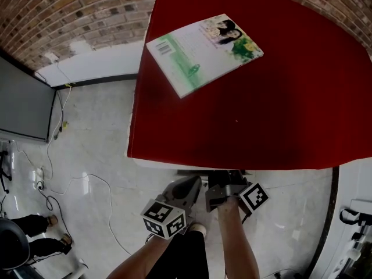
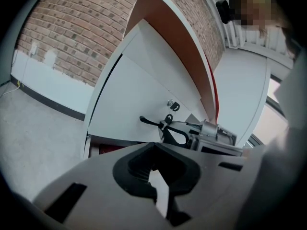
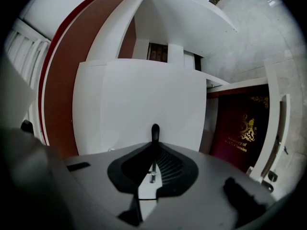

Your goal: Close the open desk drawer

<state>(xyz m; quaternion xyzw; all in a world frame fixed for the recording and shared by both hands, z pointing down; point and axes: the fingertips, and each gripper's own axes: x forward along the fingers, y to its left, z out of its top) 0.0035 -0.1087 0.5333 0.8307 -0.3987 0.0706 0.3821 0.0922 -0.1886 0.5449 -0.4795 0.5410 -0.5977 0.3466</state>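
Closing step: right claw (image 3: pixel 154 147) clamped on drawer (image 3: pixel 144 99) handle (image 3: pixel 155 131) under table (image 1: pixel 244 109); left claw (image 2: pixel 152 150) closed, empty. Next: straight push inward.

Smooth red desktop (image 1: pixel 279 109), matt white drawer (image 3: pixel 144 104)

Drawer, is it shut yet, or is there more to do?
Done: the right gripper is clamped on the drawer's black handle. In hand: the closing push. The white drawer front seems to stand out from the red desk, so it looks open. Left: slide it flush, then let go. The left gripper holds nothing.
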